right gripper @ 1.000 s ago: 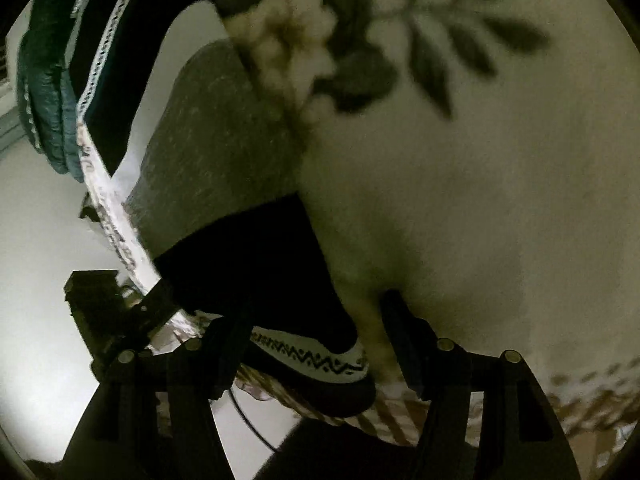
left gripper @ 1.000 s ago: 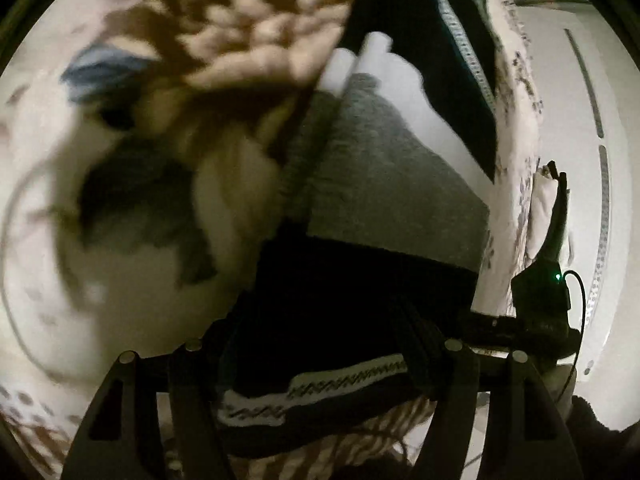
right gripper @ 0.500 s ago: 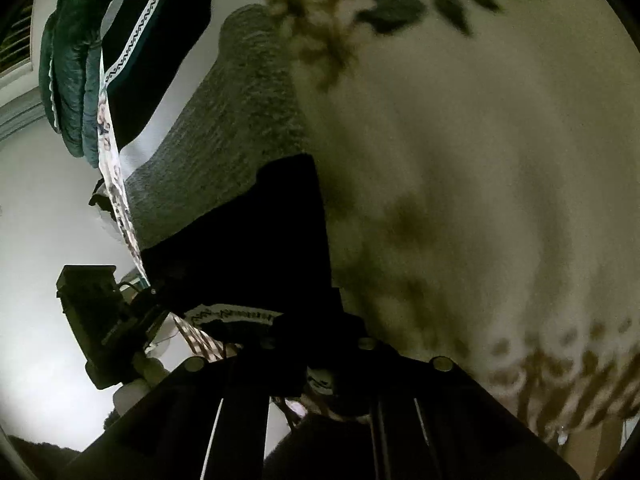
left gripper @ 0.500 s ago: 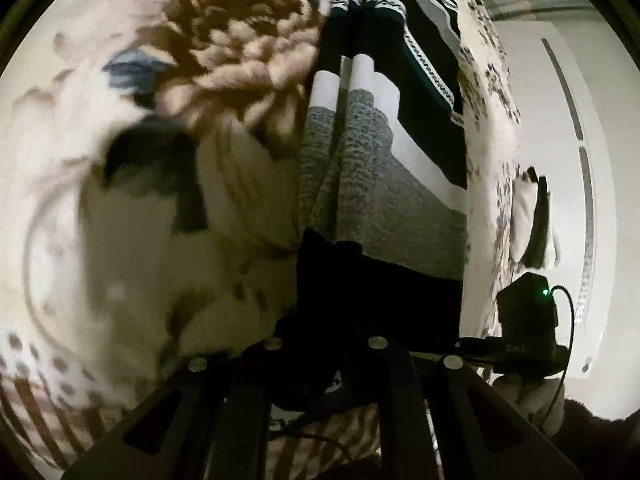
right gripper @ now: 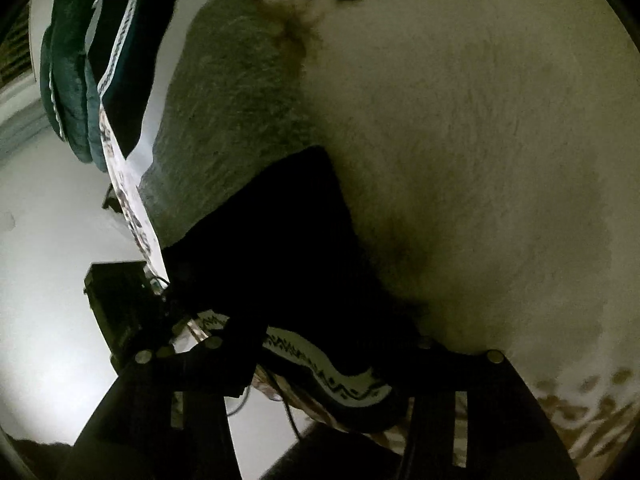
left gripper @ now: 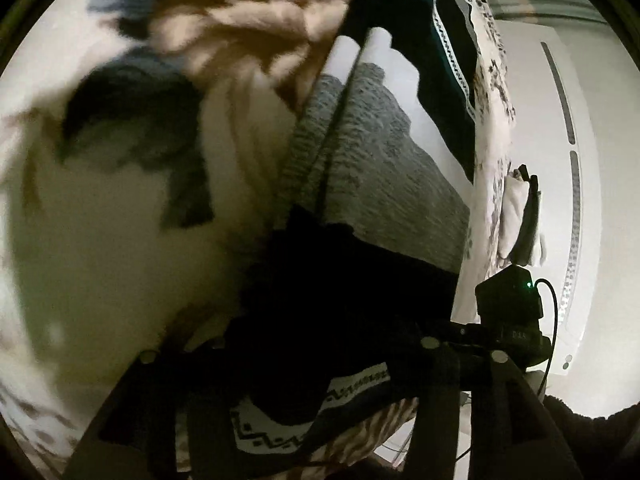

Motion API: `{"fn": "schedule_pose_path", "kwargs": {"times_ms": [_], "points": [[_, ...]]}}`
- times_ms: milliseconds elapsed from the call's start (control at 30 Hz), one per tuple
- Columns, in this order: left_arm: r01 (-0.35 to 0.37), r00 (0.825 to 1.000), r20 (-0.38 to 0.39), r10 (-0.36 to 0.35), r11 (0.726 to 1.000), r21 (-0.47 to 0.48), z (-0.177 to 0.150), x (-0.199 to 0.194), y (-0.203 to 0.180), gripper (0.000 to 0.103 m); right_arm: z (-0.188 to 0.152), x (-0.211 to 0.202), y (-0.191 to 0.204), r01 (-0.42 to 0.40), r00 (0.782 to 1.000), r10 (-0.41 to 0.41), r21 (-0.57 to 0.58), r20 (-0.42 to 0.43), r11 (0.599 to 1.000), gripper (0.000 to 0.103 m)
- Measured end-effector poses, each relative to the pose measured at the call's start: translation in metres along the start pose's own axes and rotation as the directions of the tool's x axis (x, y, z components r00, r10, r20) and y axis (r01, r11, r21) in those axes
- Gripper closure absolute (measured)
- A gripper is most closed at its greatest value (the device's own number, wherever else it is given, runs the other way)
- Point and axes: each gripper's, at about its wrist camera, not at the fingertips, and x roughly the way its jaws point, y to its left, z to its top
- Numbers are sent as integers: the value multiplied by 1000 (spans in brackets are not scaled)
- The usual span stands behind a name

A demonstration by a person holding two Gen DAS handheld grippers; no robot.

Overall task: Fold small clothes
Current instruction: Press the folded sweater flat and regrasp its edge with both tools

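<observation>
— Where's the sweater point(left gripper: 372, 184)?
— On the floral blanket point(left gripper: 100, 260), its black hem (patterned band) lying between both tongs.
— Pinched?
— No: left gripper point(left gripper: 304, 364) and right gripper point(right gripper: 320, 354) are spreading, pads off the cloth.

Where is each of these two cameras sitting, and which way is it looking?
Left wrist: on the left hand-held gripper, looking down along its opening fingers at the striped knit garment on a floral blanket.
Right wrist: on the right hand-held gripper, also opening, over the garment's dark hem.
Shared: the garment, the blanket, and each other's gripper at the side.
</observation>
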Motion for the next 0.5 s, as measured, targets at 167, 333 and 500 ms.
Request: {"fn": "schedule_pose_path", "kwargs": {"times_ms": [167,333,500], "points": [[-42,999,7,42,998,48,0,-11,-24,94,-8,-16,12,-28,998,30,-21,62,999,94],[5,999,53,-9,997,77,16,-41,-51,94,-9,-52,48,-84,990,96,-112,102,990,94],[132,977,163,-139,990,54,57,-78,-81,94,13,-107,91,-158,963,192,-181,191,971,94]]}}
